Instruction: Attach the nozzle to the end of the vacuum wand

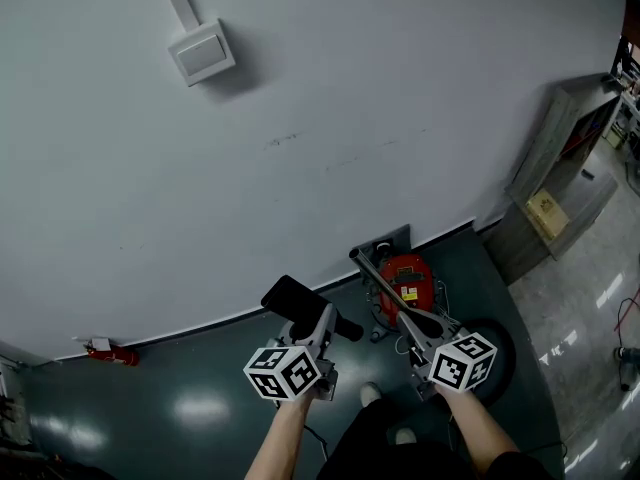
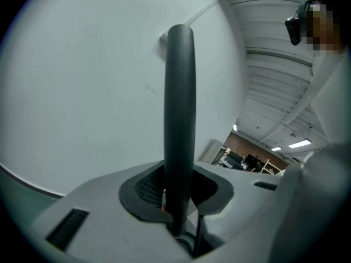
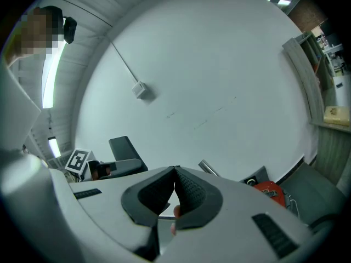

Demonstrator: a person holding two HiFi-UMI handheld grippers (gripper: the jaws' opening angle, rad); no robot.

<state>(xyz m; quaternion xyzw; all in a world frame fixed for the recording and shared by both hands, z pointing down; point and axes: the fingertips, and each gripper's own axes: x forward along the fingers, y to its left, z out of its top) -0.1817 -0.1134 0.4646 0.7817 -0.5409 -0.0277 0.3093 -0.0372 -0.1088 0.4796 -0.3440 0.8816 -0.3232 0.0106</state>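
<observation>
My left gripper (image 1: 322, 318) is shut on the black nozzle (image 1: 292, 295). In the left gripper view the nozzle's dark tube (image 2: 180, 119) stands upright between the pads of this gripper (image 2: 178, 196). The metal vacuum wand (image 1: 385, 286) slants up from the red vacuum (image 1: 405, 278) on the floor by the wall. My right gripper (image 1: 425, 333) is just in front of the wand's lower end. Its jaws (image 3: 175, 188) are shut, with nothing seen between the pads. The wand's tip (image 3: 207, 167) shows just past them. The nozzle (image 3: 125, 148) appears at left in that view.
A white wall fills the view ahead, with a switch box (image 1: 202, 52) on a conduit. A grey shelf unit (image 1: 560, 168) with a cardboard box stands at right. A small red object (image 1: 112, 353) lies at the wall's foot at left. The person's shoes (image 1: 370, 393) show on the dark floor.
</observation>
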